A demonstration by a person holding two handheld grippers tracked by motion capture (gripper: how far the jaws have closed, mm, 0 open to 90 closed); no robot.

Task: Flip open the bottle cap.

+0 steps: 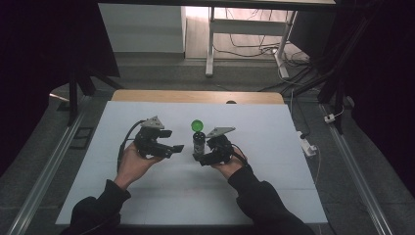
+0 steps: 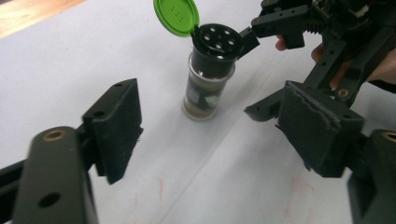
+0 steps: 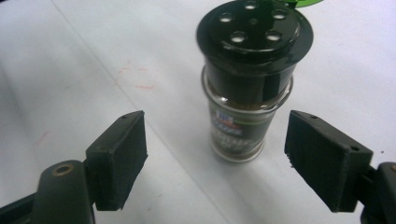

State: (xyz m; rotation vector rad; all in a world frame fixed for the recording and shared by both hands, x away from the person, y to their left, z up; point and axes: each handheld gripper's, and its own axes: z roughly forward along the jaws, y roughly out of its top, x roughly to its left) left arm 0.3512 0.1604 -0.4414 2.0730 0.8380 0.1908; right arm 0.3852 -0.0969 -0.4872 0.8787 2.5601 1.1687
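A small glass spice jar (image 1: pixel 198 145) stands upright on the white table. Its black shaker top (image 2: pixel 218 37) has several holes, and its green flip lid (image 2: pixel 176 15) is swung up. My right gripper (image 3: pixel 219 154) is open, with the jar (image 3: pixel 247 93) just ahead between its pads, which do not touch it. It reaches in from the jar's right (image 1: pixel 201 154). My left gripper (image 2: pixel 217 135) is open and empty, a short way from the jar (image 2: pixel 208 88) on its left (image 1: pixel 173 141). The right gripper's jaws (image 2: pixel 252 74) flank the jar in the left gripper view.
The white table top (image 1: pixel 147 191) stretches around both hands. A wooden strip (image 1: pixel 195 96) runs along its far edge. Beyond stand table legs and floor cables (image 1: pixel 254 46). Metal rails (image 1: pixel 49 161) run along both sides.
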